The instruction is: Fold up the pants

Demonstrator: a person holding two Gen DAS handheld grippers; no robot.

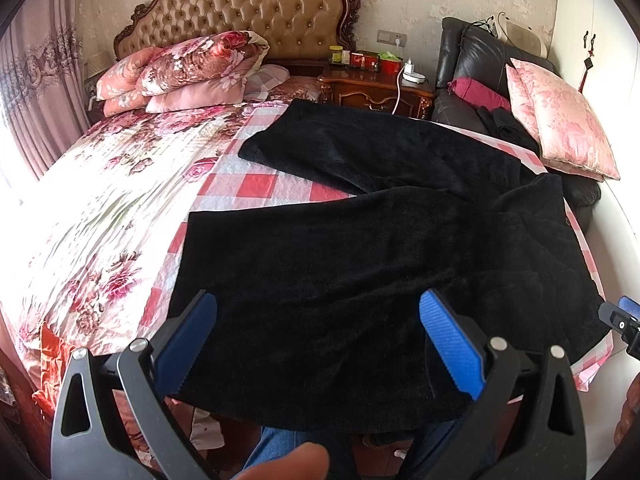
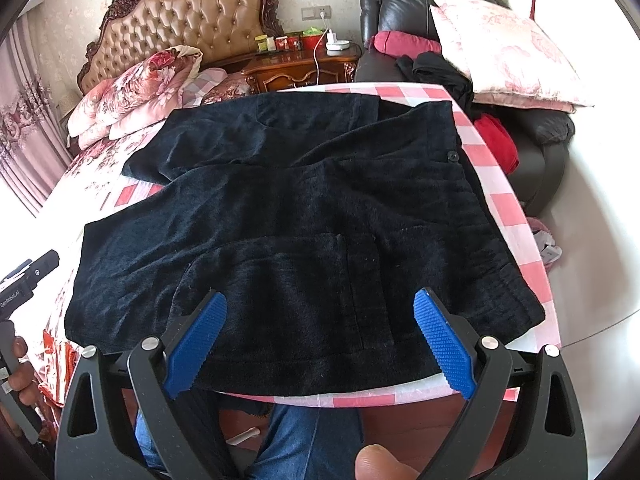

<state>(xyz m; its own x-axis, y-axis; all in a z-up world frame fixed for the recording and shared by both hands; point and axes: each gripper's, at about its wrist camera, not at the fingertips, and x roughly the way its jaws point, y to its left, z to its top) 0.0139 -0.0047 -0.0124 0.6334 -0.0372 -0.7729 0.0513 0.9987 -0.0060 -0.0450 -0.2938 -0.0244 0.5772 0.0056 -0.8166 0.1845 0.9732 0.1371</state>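
Each claw [image 1: 318,340] [image 2: 320,342] — black frame, silver screws, ribbed blue pads [image 2: 444,346] — above blue jeans [image 2: 296,440].

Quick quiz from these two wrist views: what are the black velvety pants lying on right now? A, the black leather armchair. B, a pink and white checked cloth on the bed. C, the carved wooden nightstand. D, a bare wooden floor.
B: the black velvety pants lie spread flat on the pink and white checked cloth, which shows along their edges, with both grippers open.

i see daylight flooding from curtain [image 1: 36,92] side — bedspread [image 1: 100,208] blown out there. black pants [image 1: 360,264] swallow detail. strong fisheye bend, dark corner vignette — thumb [image 2: 380,462] at bottom edge blurred.
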